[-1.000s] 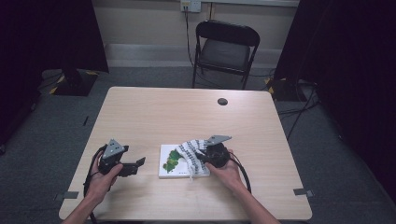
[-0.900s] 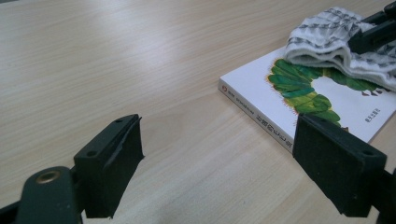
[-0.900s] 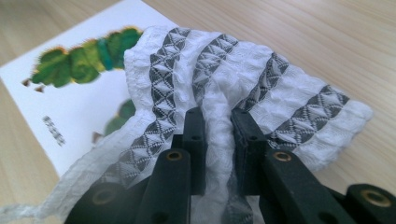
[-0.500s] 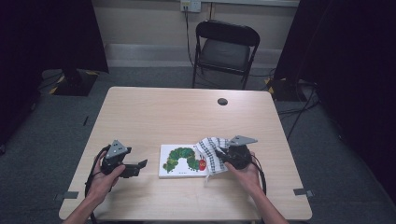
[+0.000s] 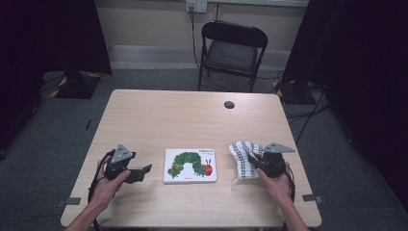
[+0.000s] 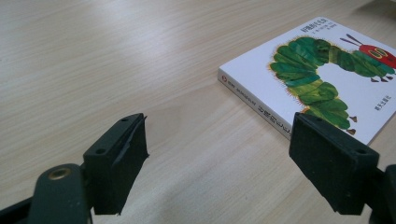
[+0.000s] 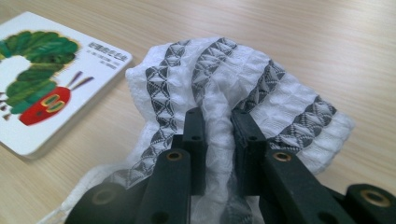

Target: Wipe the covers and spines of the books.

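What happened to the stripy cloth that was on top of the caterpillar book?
The right gripper, shut on the cloth, dragged it off the book to the right, so the whole cover shows now. The cloth lies on the table beside the book. The book has not moved, and the left gripper stays open at its left.

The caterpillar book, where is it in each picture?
High view: the caterpillar book lies flat at the table's near middle, between the two grippers.
Left gripper view: upper right, past the right-hand jaw.
Right gripper view: upper left corner, beside the striped cloth.
Shared landmark: the caterpillar's red head.
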{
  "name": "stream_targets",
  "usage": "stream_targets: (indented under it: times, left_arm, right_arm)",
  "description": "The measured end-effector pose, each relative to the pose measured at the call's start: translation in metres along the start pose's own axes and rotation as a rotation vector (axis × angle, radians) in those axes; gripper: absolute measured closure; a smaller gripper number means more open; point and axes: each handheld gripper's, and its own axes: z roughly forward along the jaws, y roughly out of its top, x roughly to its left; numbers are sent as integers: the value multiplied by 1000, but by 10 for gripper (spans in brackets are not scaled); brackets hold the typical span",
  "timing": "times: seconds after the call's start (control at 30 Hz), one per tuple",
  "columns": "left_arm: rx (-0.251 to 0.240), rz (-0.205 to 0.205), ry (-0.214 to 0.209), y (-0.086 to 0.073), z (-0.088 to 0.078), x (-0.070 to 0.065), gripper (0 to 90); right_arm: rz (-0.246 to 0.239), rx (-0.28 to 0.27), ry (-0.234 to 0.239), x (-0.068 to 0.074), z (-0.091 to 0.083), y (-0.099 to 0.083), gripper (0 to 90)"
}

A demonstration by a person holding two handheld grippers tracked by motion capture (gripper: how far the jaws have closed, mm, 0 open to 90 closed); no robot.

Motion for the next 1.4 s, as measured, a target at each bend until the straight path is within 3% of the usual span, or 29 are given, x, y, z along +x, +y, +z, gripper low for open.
stream_targets:
  times: [0.4, 0.53, 0.7, 0.87, 1.0, 1.07, 1.1, 1.17, 1.4]
  left_arm:
    - [-2, -26, 14, 0, 3, 1, 185]
    - [1, -13, 26, 0, 4, 1, 200]
    - [0, -22, 12, 0, 4, 1, 235]
    - [-8, 11, -2, 0, 5, -1, 241]
    - [-36, 4, -3, 1, 4, -4, 222]
    - [-44, -9, -33, 2, 5, -5, 208]
    - [-52, 9, -39, 2, 5, -6, 210]
    - [-40, 7, -45, 3, 5, -8, 209]
    - [-22, 28, -100, 7, 7, -19, 230]
  right_arm:
    - [60, 32, -78, -30, -15, -24, 756]
    - [64, 69, -94, -32, -10, -30, 729]
    - [42, 123, -98, -29, -1, -34, 640]
    - [37, 105, -109, -28, -3, -33, 511]
    - [47, 54, -91, -28, -10, -29, 434]
    - [43, 31, -78, -26, -13, -26, 425]
    - [36, 23, -70, -24, -14, -24, 416]
    - [17, 7, -60, -18, -16, -20, 402]
    - [-46, -15, 28, 17, -8, -5, 379]
